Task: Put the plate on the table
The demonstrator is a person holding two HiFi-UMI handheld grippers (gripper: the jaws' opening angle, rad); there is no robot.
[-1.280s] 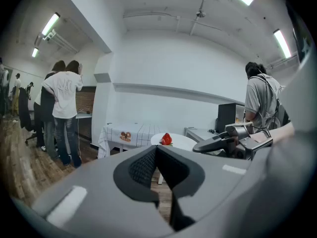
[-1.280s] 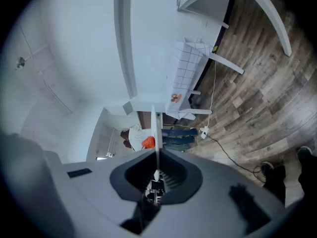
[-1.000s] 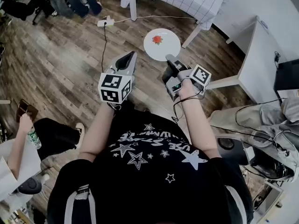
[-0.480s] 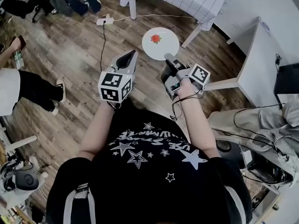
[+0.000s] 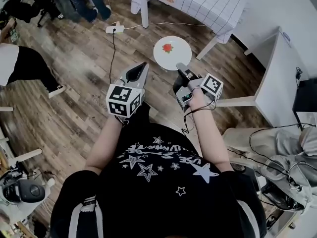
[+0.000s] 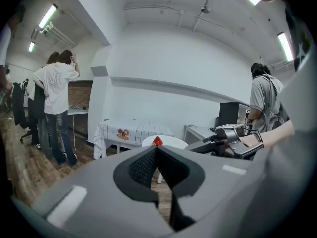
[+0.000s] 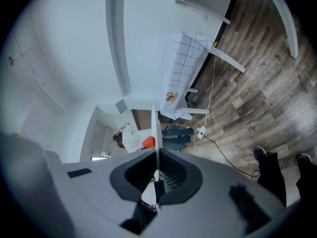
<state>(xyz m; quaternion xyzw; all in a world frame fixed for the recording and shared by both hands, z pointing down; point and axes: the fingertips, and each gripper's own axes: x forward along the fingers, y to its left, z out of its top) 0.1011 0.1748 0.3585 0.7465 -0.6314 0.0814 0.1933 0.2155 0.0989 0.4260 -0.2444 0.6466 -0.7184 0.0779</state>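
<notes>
The right claw (image 5: 180, 68) is clamped on the near rim of the white plate (image 5: 172, 52), holding it out flat in the air above the wooden floor (image 5: 74, 83) — short of the table (image 5: 208, 4) with the checked cloth just beyond. The left claw (image 5: 143, 65) alongside is closed on nothing, jaws meeting at the tips.

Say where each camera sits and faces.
Head view: on the person's head, facing steeply down at the wooden floor; shows both forearms, left tongs, right tongs.
Left gripper view: on the left tongs, facing roughly level across the room; shut jaws show.
Right gripper view: on the right tongs, rolled sideways; jaws clamp the round white plate edge-on.
Shared: all show that plate and the checked-cloth table.
</notes>
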